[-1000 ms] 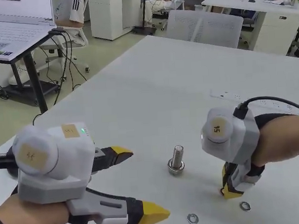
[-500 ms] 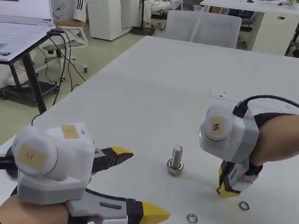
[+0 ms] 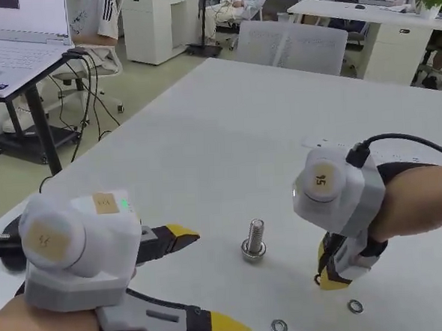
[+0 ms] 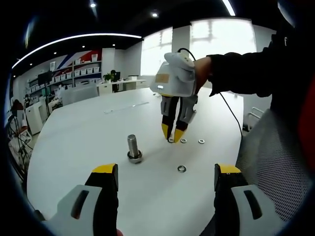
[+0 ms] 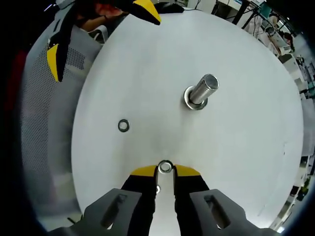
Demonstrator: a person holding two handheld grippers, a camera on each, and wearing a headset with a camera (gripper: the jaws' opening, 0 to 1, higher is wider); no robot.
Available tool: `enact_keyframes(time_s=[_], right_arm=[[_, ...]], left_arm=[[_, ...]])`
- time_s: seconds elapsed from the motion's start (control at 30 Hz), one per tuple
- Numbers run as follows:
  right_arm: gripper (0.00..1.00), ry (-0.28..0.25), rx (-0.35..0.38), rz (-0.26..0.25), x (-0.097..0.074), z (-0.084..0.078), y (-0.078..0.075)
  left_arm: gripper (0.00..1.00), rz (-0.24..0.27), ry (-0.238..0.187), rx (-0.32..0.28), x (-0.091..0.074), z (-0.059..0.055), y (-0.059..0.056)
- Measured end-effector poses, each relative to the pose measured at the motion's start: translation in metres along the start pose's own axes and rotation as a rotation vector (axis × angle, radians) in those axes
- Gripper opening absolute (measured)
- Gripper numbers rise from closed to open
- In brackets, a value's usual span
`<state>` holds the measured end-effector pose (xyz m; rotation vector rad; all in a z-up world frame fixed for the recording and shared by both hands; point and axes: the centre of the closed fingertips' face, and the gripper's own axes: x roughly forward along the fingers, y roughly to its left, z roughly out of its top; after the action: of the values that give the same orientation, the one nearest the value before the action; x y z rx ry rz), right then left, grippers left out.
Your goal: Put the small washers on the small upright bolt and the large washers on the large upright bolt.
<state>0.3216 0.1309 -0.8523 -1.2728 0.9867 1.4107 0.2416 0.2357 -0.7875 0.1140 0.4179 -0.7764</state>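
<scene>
Washer seemingly pinched in right tongs (tips half hide it).

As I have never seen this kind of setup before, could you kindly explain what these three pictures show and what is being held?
There is no robot here: a person holds a hand-held tool with two yellow-tipped jaws in each hand. The rectangular picture comes from a camera on the person's head, looking down at a white table. The two round pictures come from cameras riding on the tools, each looking out between its own jaws. The left tool is open and holds nothing. The right tool points down at the table, and its jaws are closed on a small washer right at the surface. On the table stands one upright bolt, with a few loose washers lying flat near it.
</scene>
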Motion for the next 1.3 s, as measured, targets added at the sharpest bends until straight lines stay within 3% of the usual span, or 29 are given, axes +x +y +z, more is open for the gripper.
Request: enact_keyframes(time_s=[0.4,0.73,0.97,1.3], right_arm=[[0.14,-0.026,0.015,-0.019,-0.019,0.002,0.008],[0.14,-0.059,0.033,-0.024,-0.042,0.004,0.019],[0.14,-0.084,0.053,-0.033,-0.062,0.0,0.024],[0.14,-0.109,0.091,-0.082,-0.09,-0.01,0.016]], left_arm=[[0.8,-0.076,0.013,0.032,0.005,0.002,-0.016],[0.8,-0.127,-0.007,0.053,0.01,0.011,-0.024],[0.8,-0.171,-0.004,0.061,0.015,0.011,-0.029],[0.8,-0.206,-0.026,0.052,0.019,0.016,-0.028]])
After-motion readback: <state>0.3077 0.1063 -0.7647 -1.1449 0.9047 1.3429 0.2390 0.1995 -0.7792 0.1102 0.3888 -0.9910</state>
